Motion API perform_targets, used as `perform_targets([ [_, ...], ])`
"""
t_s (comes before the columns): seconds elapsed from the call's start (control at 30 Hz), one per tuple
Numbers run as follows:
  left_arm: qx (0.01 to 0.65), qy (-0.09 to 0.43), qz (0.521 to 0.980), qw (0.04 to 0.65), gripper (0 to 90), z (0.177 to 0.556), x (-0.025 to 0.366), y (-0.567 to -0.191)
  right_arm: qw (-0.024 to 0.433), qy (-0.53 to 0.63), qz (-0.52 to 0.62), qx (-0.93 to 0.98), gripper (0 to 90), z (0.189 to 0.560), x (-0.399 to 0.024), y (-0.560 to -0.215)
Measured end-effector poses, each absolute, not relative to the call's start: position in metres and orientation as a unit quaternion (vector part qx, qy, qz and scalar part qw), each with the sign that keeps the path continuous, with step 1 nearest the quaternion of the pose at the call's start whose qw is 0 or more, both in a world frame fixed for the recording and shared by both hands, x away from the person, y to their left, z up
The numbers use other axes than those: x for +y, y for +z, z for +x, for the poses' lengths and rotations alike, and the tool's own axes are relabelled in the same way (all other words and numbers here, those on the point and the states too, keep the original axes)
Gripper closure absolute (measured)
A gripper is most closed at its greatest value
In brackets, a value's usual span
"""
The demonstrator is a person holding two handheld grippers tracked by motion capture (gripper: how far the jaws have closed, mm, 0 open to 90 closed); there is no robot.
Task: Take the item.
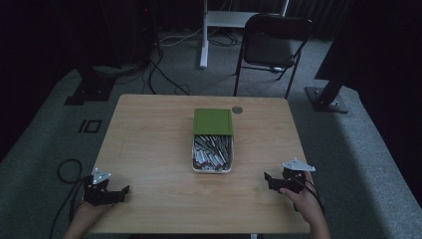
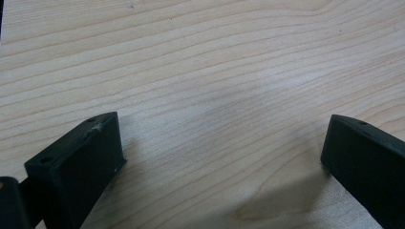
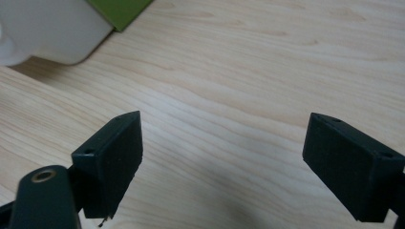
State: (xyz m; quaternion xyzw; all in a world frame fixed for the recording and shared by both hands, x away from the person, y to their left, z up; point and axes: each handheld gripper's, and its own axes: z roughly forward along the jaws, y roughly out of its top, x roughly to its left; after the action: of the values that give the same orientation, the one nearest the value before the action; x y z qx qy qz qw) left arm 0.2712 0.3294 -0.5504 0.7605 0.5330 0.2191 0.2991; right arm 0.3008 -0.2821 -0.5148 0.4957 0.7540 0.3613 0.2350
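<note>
A white box (image 1: 212, 169) full of several small silvery items sits at the middle of the wooden table (image 1: 149, 144), its green lid (image 1: 213, 121) slid toward the far side. My left gripper (image 1: 123, 191) rests at the near left corner of the table, jaws spread wide over bare wood (image 2: 219, 143). My right gripper (image 1: 267, 179) lies at the near right, also open, pointing toward the box. In the right gripper view (image 3: 222, 148) the white box corner (image 3: 52, 33) and a slice of the green lid (image 3: 122, 12) sit at the upper left.
A small round grey disc (image 1: 237, 109) lies near the table's far edge beside the lid. A dark folding chair (image 1: 271, 45) and a white stand (image 1: 204, 35) are on the floor beyond the table. Cables run across the grey carpet at the left.
</note>
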Motion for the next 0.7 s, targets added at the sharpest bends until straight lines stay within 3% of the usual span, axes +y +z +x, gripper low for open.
perform_targets([
  [0.7, 0.533, 0.219, 0.76, 0.299, 1.3, 0.271, 0.329, -0.55, 0.246, 0.399, 0.453, 0.759, 13.7, 0.308, -0.253, -0.481],
])
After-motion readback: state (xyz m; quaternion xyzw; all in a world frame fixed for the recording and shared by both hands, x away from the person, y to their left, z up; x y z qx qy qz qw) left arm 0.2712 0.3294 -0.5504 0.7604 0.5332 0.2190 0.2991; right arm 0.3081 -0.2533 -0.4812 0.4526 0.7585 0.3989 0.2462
